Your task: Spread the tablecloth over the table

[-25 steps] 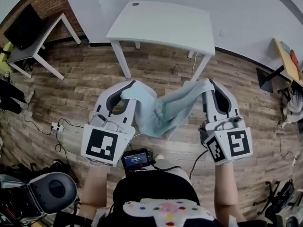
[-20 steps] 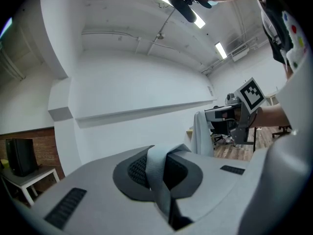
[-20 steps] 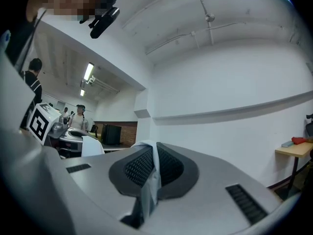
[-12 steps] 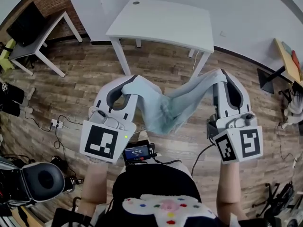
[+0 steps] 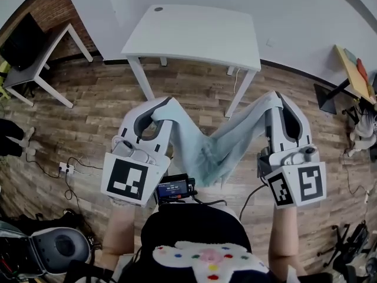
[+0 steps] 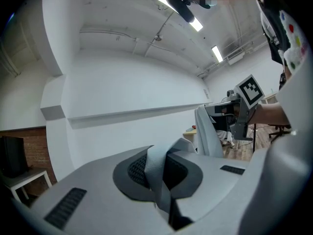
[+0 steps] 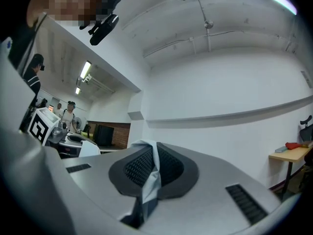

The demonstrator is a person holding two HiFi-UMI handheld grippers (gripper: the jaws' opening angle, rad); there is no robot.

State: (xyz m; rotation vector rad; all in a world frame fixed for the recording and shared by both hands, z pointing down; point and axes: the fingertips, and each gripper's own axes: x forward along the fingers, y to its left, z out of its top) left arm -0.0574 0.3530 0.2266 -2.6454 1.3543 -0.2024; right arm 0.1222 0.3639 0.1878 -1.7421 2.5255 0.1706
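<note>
Two grippers, both clamped on the same cloth, so I'll work outward from my end. Nearest, behind the left gripper (image 5: 160, 107) and the right gripper (image 5: 277, 99), a small screen unit (image 5: 172, 189) sits at the person's waist, between the two marker cubes. The left gripper's jaws are pressed together on one part of the pale blue tablecloth (image 5: 203, 149). In the left gripper view, a fold of it stands pinched between the dark ribbed pads (image 6: 133, 169) and pokes out past the tips. The right gripper is the same story: its jaws are closed tight on another part of the cloth, with a strip squeezed between its pads (image 7: 138, 166). Both grippers point roughly level, away from the person. Between them the tablecloth hangs in a bunched, sagging swag, lowest about midway and nearer to me than the tips, over the wood plank floor (image 5: 88, 111). Ahead of both grippers, past the tips, stands the white table (image 5: 194, 31), and the cloth is not on it yet. Further off, out to the left of the left gripper, is a grey desk (image 5: 42, 62). Far out to the right of the right gripper is a yellow-topped table (image 5: 351, 69).
</note>
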